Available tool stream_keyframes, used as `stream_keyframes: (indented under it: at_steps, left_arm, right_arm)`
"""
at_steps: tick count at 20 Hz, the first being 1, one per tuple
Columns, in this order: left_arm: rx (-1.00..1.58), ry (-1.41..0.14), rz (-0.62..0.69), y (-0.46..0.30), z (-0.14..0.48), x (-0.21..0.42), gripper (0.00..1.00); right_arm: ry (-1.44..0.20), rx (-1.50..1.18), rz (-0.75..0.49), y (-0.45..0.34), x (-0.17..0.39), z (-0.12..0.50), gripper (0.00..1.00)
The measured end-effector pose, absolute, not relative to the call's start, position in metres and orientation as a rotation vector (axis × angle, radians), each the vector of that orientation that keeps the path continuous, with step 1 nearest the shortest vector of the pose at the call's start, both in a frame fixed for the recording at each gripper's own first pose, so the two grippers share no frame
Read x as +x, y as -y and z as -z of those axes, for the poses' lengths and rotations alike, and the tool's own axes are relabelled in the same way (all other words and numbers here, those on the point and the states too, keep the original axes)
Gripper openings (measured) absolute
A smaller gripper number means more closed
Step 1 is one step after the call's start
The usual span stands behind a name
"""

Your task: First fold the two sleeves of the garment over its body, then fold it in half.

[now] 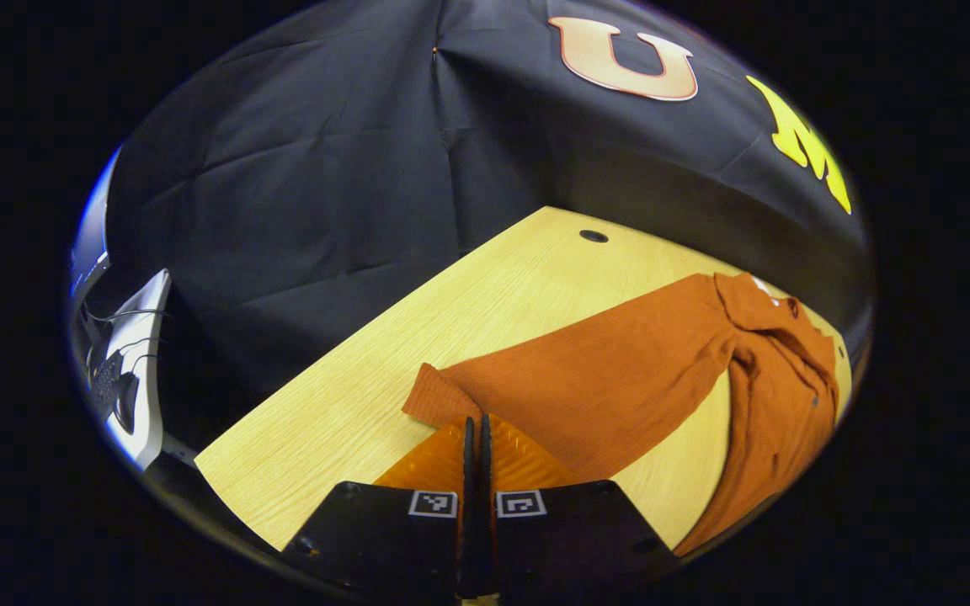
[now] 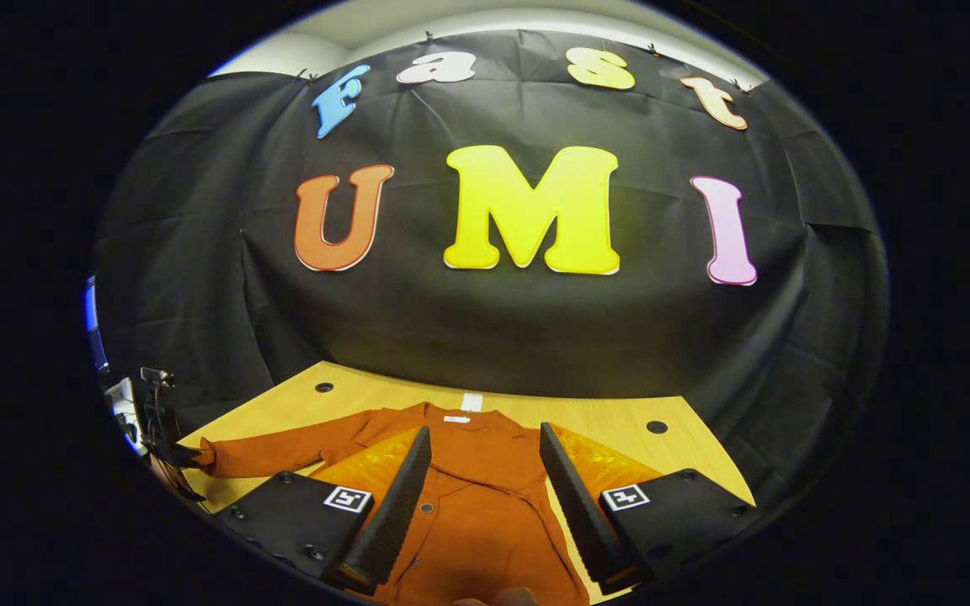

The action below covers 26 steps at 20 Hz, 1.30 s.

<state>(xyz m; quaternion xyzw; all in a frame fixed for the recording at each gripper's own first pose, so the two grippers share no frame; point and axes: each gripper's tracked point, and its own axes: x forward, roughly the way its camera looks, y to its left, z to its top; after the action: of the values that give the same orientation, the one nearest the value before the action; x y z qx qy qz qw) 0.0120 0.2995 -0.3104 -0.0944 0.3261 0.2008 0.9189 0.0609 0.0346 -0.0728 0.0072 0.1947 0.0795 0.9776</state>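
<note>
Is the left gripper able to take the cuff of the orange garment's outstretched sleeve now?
Probably yes. The left gripper is shut, its fingertips close to the ribbed cuff of the sleeve lying flat on the light wooden table. Nothing lies between; it must open first.

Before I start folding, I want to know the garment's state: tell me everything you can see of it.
The garment is a rust-orange knit top with a collar, a white neck label and buttons down the front. It lies flat, front up, on the wooden table, collar toward the booth wall. One long sleeve stretches straight out sideways, unfolded, ending in a ribbed cuff. The left tongs, shut, sit just behind that cuff; the right tongs hang open over the chest.
</note>
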Motion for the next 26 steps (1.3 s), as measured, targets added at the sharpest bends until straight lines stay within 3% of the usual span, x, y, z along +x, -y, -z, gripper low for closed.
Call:
stream_keyframes:
  at_steps: [5, 14, 20, 26]
  left_arm:
    - [-0.297, -0.622, -0.334, -0.297, 0.250, 0.058, 0.03]
    - [-0.119, -0.424, -0.157, -0.259, 0.079, 0.216, 0.03]
    - [0.045, -0.330, -0.004, -0.154, 0.025, 0.298, 0.03]
    - [0.190, -0.293, 0.331, 0.061, 0.034, 0.325, 0.03]
  right_arm:
    - [-0.396, 0.056, -0.126, -0.015, 0.060, 0.075, 0.83]
    - [-0.346, 0.088, -0.037, 0.044, 0.050, 0.067, 0.83]
    - [-0.329, 0.110, 0.059, 0.096, 0.036, 0.066, 0.84]
    - [-0.348, 0.091, 0.139, 0.146, 0.016, 0.068, 0.84]
